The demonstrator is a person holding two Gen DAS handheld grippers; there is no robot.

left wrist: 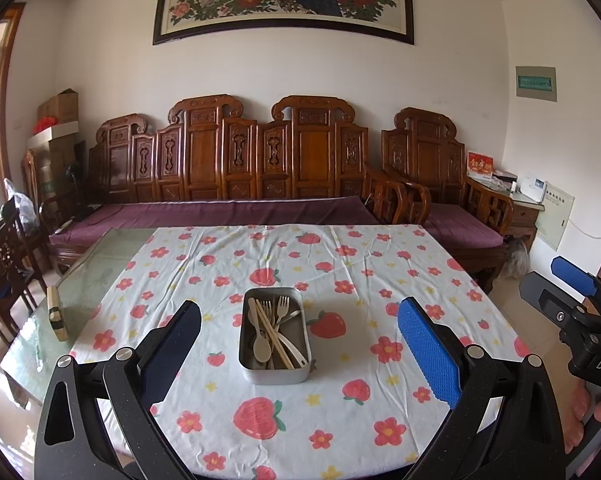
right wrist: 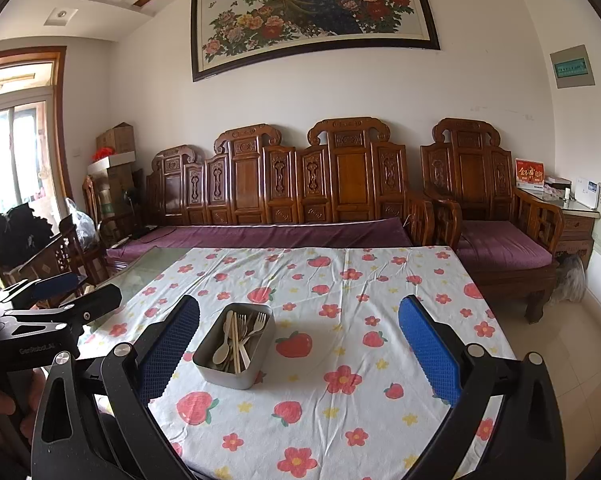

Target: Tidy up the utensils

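- One metal tin [left wrist: 274, 336] is seen near the middle of the worktop [left wrist: 380, 360], on a flowered cloth [left wrist: 228, 264].
- In it are held two chopsticks [left wrist: 274, 336], several pale spoons [left wrist: 261, 348] and forks [left wrist: 282, 305] (the exact count cannot be told).
- Both the left tongs [left wrist: 300, 344] and right tongs [right wrist: 300, 344] are spread wide, nothing grasped.
- A carved sofa [left wrist: 228, 168] is seen far behind.

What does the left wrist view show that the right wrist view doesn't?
Left wrist only: a small block on the bare glass at the table's left edge, and the right gripper at the frame's right.

Right wrist only: the window on the left wall and the left gripper at the frame's left.

Both: the metal box of utensils on the tablecloth, both grippers open and empty, the sofa behind.
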